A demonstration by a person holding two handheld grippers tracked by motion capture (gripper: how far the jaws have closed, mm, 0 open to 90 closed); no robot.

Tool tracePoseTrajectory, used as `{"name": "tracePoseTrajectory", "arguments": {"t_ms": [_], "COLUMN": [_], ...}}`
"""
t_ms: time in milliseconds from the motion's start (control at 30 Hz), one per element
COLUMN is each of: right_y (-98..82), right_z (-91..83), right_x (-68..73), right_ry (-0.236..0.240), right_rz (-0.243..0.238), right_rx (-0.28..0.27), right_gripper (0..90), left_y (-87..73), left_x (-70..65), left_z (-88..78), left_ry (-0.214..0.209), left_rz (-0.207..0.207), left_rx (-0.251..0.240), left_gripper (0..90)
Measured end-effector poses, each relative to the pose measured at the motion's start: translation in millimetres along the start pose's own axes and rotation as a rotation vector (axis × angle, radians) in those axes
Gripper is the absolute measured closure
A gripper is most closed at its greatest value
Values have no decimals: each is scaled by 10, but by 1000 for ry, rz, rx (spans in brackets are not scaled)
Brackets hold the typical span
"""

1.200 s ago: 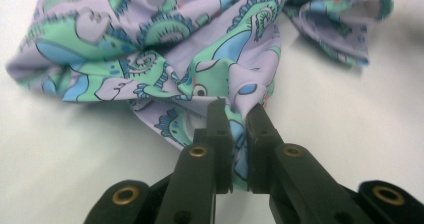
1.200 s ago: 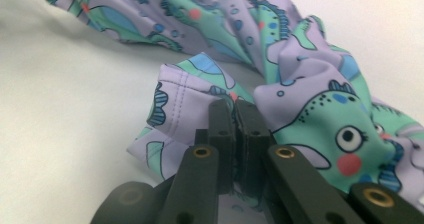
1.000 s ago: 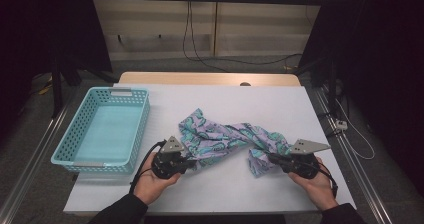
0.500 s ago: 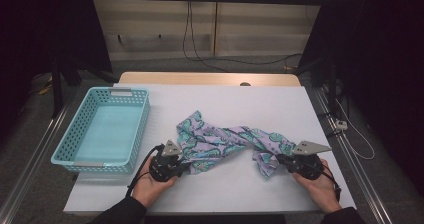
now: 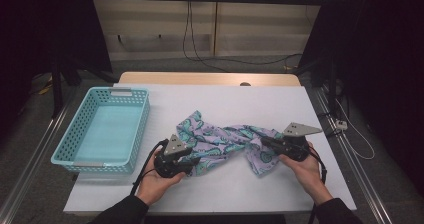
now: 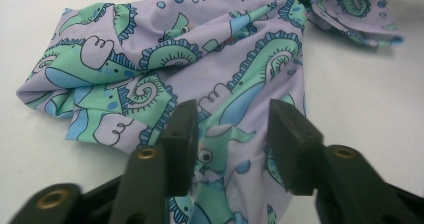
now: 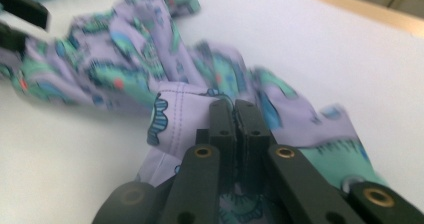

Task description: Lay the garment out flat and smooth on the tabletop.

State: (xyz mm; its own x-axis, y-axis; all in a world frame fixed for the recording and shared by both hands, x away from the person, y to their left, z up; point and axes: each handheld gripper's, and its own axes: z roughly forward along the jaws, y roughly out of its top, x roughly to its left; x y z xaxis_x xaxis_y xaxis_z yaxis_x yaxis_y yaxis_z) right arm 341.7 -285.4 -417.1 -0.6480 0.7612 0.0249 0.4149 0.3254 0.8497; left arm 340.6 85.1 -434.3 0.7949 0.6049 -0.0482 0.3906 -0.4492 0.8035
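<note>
— Where's the cloth?
— Patterned cloth [image 5: 227, 141], lilac with teal swirls, lying crumpled and stretched left to right across the near middle of the white table [image 5: 225, 101].
— And the left gripper?
— Left gripper [image 5: 194, 160] at the cloth's left end, near edge of the table. Jaws just been opening, now standing apart with fabric lying between them; seen from the left gripper view [image 6: 230, 134], pads not pressing on the cloth [image 6: 200, 59].
— The right one?
— Right gripper [image 5: 265, 143] at the cloth's right end, jaws pinched together on a stitched hem [image 7: 185, 106], clear in the right gripper view [image 7: 235, 106]. Cloth bunched and slightly lifted there.
— Anything else around?
— Turquoise basket [image 5: 75, 151] on the left side of the table, well apart from the cloth, near the left hand [image 5: 157, 181]. Right hand [image 5: 305, 166] near the table's right edge.
</note>
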Motion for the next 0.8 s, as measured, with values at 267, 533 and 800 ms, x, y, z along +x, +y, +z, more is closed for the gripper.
{"name": "tracePoseTrajectory", "arguments": {"t_ms": [267,533,800], "right_y": [325,650,798], "right_z": [222,404,338], "right_x": [148,318,401], "right_ry": [63,127,170], "right_rz": [-20,-43,-32], "right_rx": [-55,-116,-187], "right_gripper": [876,876,876], "left_y": [118,341,569], "left_x": [-84,-138,-191], "left_z": [99,423,780], "left_ry": [-24,-68,-30], "left_rz": [15,8,-6], "left_rx": [-15,-27,-36], "left_gripper": [442,369,287]}}
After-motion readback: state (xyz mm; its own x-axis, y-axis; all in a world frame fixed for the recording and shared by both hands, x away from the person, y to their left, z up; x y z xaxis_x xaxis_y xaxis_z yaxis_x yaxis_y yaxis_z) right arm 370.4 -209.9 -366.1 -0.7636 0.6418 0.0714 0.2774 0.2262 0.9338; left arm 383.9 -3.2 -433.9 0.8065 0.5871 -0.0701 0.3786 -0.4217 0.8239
